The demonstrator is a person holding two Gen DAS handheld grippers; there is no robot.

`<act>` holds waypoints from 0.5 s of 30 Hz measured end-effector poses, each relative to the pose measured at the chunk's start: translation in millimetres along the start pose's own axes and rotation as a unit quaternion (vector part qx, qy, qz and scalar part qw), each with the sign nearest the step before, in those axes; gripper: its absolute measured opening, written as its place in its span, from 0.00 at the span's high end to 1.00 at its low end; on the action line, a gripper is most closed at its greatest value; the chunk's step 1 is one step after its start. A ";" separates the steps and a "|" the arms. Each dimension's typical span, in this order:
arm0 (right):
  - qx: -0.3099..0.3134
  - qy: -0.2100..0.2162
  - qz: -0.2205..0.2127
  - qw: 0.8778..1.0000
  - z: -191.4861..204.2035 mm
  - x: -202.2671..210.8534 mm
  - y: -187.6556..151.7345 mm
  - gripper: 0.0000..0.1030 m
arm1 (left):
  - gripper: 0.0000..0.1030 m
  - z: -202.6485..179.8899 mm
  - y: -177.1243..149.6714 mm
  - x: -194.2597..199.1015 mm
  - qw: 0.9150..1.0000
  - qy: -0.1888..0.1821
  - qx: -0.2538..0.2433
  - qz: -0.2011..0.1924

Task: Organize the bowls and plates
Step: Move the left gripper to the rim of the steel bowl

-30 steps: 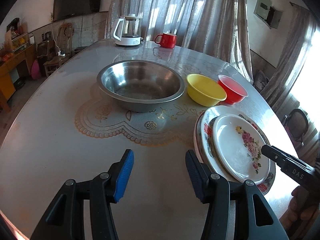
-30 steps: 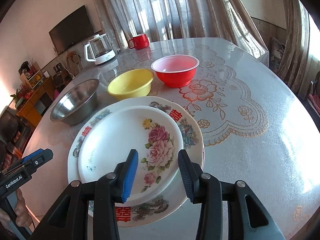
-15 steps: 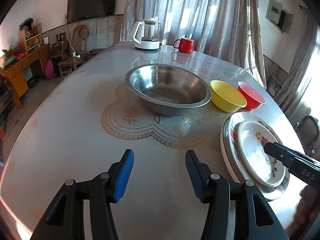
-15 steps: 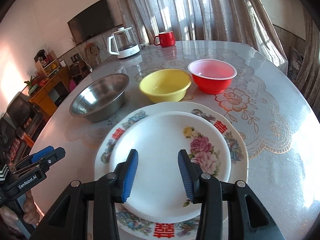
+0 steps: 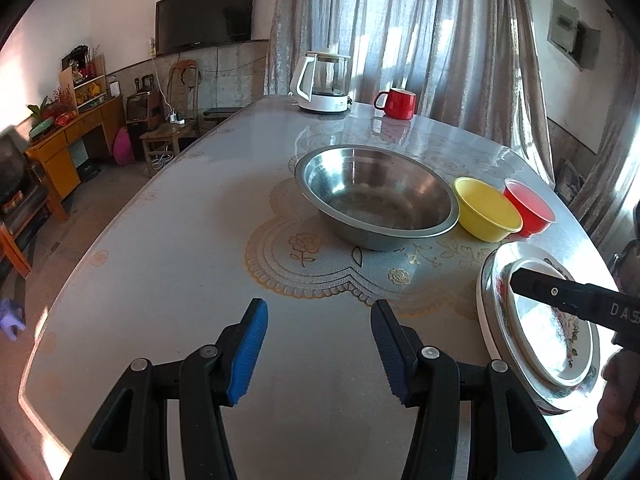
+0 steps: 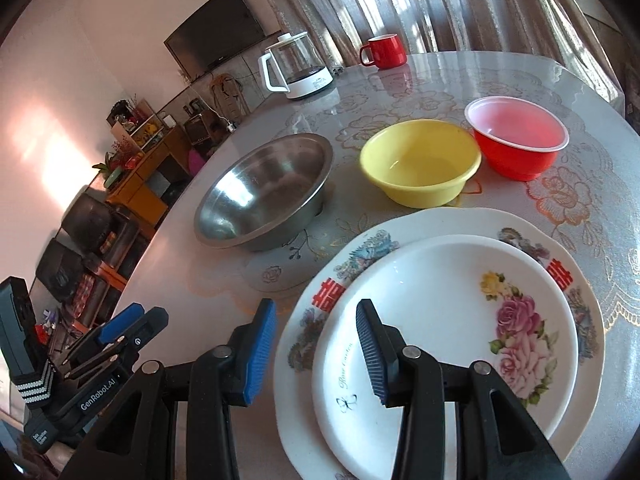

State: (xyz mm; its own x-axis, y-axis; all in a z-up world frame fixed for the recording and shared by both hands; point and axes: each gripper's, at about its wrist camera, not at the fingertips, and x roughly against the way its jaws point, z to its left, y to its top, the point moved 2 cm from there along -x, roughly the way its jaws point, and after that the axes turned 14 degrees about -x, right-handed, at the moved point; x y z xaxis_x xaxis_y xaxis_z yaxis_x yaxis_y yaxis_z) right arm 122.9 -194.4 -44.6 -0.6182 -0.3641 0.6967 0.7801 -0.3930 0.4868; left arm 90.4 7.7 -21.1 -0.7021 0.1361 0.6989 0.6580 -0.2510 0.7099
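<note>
A glossy grey tabletop [image 5: 168, 264] with a gold floral lace pattern fills a curtained living room. Near its right edge, a smaller white plate with pink roses [image 6: 444, 328] lies stacked on a larger white plate with a floral rim and red characters [image 6: 576, 280]. Beyond the stack sit three bowls in a row: a wide stainless-steel bowl [image 5: 376, 194], a yellow plastic bowl [image 6: 420, 162] just beside it, and a red plastic bowl [image 6: 516, 142] close beside the yellow one. The right gripper [image 6: 316, 350] hovers at the near-left rim of the plates, jaws released and holding nothing. The left gripper [image 5: 318, 346] hangs over bare tabletop left of the plates, jaws likewise spread and empty. At the far edge stand a white-based glass kettle [image 5: 324, 84] and a red mug [image 5: 396, 104].
</note>
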 end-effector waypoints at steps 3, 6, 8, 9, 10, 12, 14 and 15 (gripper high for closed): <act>0.008 0.006 0.003 1.000 8.3 -6.6 5.0 0.59 | 0.47 3.0 -0.6 -1.8 1.000 0.001 0.002 0.003; 0.016 0.010 0.005 1.000 16.6 -13.4 10.8 0.59 | 0.47 6.0 -0.6 -4.4 1.000 0.002 0.004 0.007; 0.021 0.012 0.007 1.000 21.5 -19.0 15.4 0.59 | 0.47 8.1 0.4 -7.4 1.000 0.003 0.006 0.009; 0.022 0.011 0.008 1.000 23.6 -22.1 17.5 0.59 | 0.47 8.9 1.4 -9.3 1.000 0.003 0.006 0.009; 0.022 0.010 0.009 1.000 24.0 -24.2 19.7 0.59 | 0.46 10.0 2.4 -10.5 1.000 0.004 0.004 0.010; 0.020 0.012 0.014 1.000 26.1 -30.4 24.7 0.59 | 0.43 14.4 5.4 -14.5 1.000 0.003 0.006 0.010; 0.016 0.012 0.015 1.000 26.8 -36.1 30.6 0.59 | 0.42 22.9 10.4 -20.0 1.000 -0.009 0.024 0.011; 0.011 0.009 0.014 1.000 26.2 -38.8 34.1 0.59 | 0.41 27.7 13.3 -22.4 0.999 -0.014 0.034 0.010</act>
State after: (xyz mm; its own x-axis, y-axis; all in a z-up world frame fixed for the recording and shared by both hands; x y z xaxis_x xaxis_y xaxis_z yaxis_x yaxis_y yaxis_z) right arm 175.9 -171.6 -41.2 -0.5972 -0.3897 0.7010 0.7991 -0.3641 0.4784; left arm 122.4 27.8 -24.9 -0.6814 0.1584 0.7146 0.6897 -0.1879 0.6993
